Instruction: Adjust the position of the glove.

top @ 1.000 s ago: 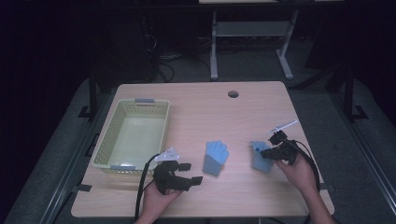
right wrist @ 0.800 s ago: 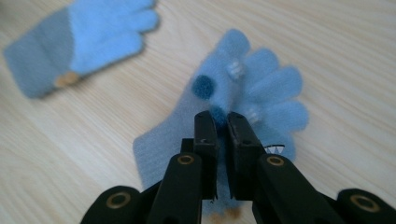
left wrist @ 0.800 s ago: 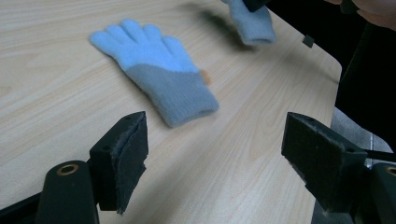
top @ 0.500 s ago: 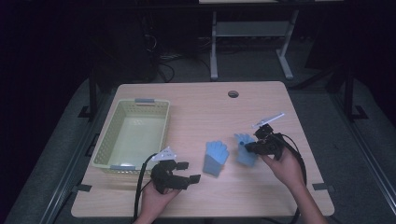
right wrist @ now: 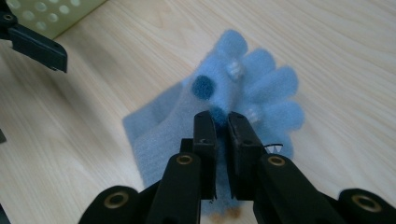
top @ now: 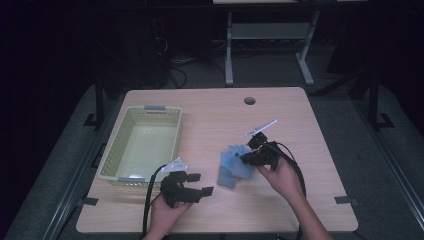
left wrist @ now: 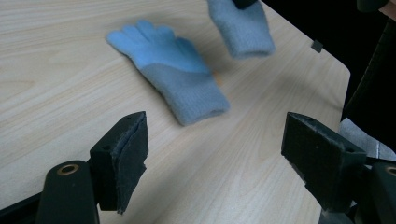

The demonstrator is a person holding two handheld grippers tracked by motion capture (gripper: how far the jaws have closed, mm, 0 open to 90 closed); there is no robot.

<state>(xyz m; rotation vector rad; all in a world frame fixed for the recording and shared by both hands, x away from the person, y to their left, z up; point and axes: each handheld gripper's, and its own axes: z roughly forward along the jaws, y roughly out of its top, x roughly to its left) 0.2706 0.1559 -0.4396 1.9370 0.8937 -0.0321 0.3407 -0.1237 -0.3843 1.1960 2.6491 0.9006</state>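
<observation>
Nearest, the left gripper (top: 196,184) is held with jaws wide apart and empty. Beyond it, a light blue knitted glove (left wrist: 180,74) lies flat on the wooden table (top: 280,210). Just above, a second blue glove (right wrist: 224,116) is pinched by the right gripper (right wrist: 222,128).

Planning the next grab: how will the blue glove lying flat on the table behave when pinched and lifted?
Probably floppy: the glove in the right gripper droops from its pinch. The lying glove looks knitted and fuzzy, so likely light and not slippery. Being flat, it shouldn't roll.
</observation>
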